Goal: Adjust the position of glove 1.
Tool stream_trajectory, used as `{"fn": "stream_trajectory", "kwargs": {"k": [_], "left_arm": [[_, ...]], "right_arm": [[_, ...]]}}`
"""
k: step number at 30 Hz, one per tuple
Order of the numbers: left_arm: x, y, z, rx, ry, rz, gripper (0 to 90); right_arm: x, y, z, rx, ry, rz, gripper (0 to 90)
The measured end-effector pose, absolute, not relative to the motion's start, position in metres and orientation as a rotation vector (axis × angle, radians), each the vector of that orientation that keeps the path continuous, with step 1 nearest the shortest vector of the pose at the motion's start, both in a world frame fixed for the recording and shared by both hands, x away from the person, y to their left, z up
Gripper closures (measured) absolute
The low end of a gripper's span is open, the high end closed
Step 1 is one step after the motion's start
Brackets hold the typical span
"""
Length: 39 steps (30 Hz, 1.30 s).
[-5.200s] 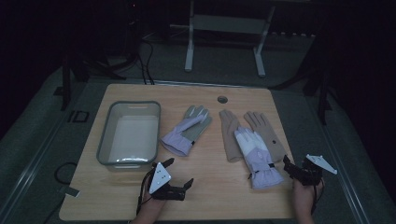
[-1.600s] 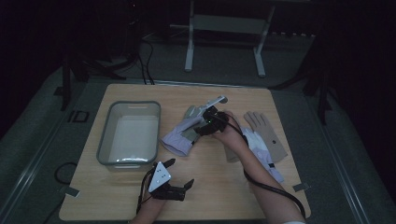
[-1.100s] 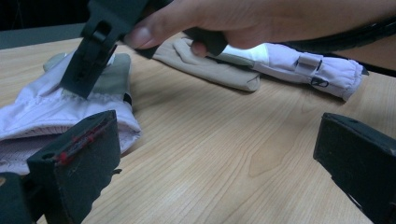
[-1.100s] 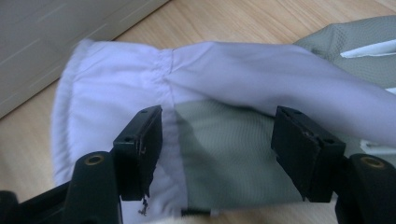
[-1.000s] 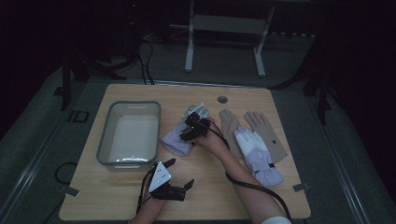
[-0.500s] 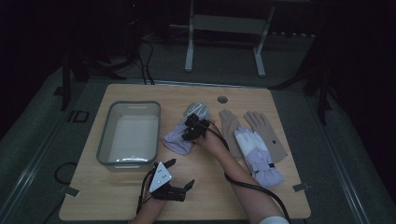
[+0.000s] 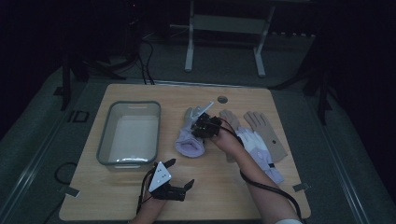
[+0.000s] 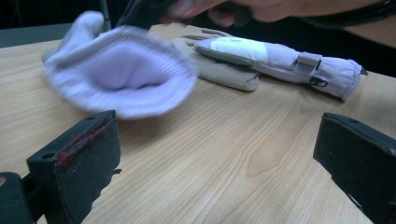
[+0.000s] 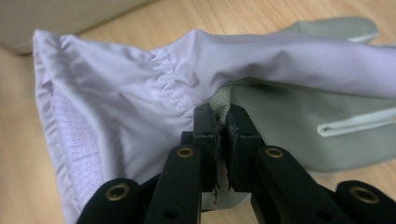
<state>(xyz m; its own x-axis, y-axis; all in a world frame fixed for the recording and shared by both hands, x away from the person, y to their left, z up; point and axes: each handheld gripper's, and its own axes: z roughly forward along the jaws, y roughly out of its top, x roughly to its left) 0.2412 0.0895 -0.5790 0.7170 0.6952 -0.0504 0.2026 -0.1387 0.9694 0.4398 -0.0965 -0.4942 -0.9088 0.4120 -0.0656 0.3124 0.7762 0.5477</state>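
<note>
The lilac glove (image 7: 190,134) lay on the table (image 7: 280,100) between the grey bin (image 7: 129,133) and the other gloves (image 7: 256,140), and our right gripper (image 9: 223,122) had just been closing, its jaws now pinched on a fold of the fabric near the cuff. We judged the step to be the pick-up, likely bound for the bin; the next move calls for a clean lift with the fold kept clamped. Our left gripper (image 7: 175,173) rested on the table's near edge, jaws wide and holding nothing.
</note>
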Motion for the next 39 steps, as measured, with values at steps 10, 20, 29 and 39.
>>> {"fn": "stream_trajectory", "kwargs": {"k": [10,20,29,39], "left_arm": [[0.241,0.089,-0.579,1.696,0.725,0.502,0.9],[0.241,0.089,-0.579,1.694,0.724,0.499,1.0],[0.241,0.090,-0.579,1.694,0.721,0.498,1.0],[0.241,0.090,-0.579,1.696,0.720,0.502,0.9]], "right_arm": [[0.418,-0.123,-0.478,0.395,2.795,0.808,84.5],[0.424,-0.130,-0.515,0.359,2.931,0.699,72.7],[0.425,-0.142,-0.513,0.440,2.917,0.744,47.4],[0.416,-0.170,-0.487,0.558,2.788,0.877,39.8]]}}
